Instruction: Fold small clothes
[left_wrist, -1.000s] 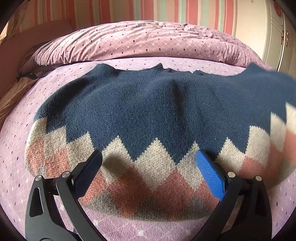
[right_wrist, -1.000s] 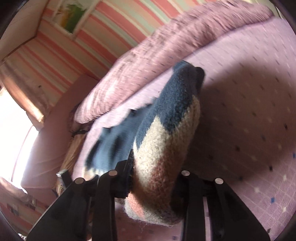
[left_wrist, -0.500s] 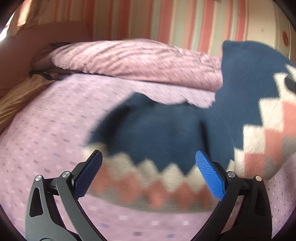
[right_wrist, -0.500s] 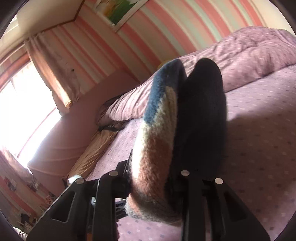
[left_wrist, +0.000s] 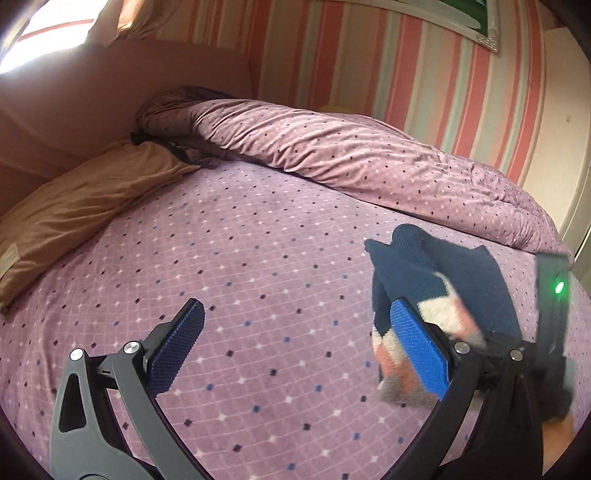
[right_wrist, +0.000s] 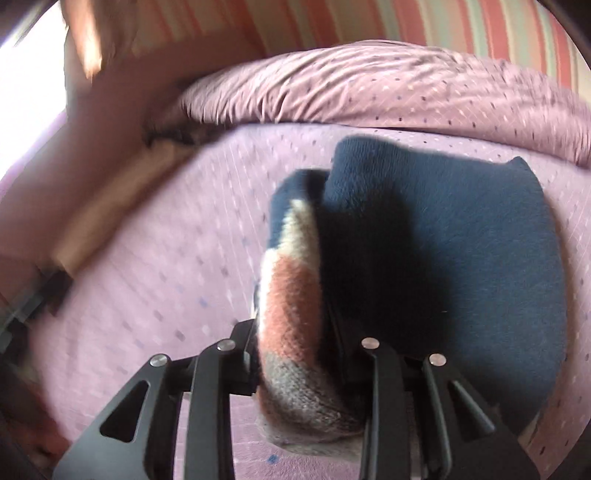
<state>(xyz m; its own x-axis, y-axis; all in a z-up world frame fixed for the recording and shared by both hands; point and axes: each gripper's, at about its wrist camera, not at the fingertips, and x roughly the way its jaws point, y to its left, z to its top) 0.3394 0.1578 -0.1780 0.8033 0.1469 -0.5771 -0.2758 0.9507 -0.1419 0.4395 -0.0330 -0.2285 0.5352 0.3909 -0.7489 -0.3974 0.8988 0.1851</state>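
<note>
Right gripper (right_wrist: 295, 343): jaws narrow, clamped on the folded hem edge of the sweater (right_wrist: 461, 240). They have just been opening a little, yet the knit bundle sits pinched between them. Left gripper (left_wrist: 295, 350): jaws wide, nothing between the blue pads (left_wrist: 417, 350), only bedspread (left_wrist: 258, 258) below.

Sweater location: right side of the bed, near edge. Navy body lies flat on the spread to the right of the right gripper; the patterned cream/salmon/grey band stands up in the jaws as a thick fold. Rolled duvet (left_wrist: 369, 155) lies across the far side, tan pillow (left_wrist: 81, 206) far left, both well apart from the garment.

Step in hand (judgement): carrying the held edge across to lay the fold.

Notes for doing it well:
- Lower the held band onto the navy panel before letting go, edges matched.
- Release only once the knit rests flat; thick wool will spring back if dropped from height.
- Bring the empty left gripper in to press the crease or pin the far corner.
</note>
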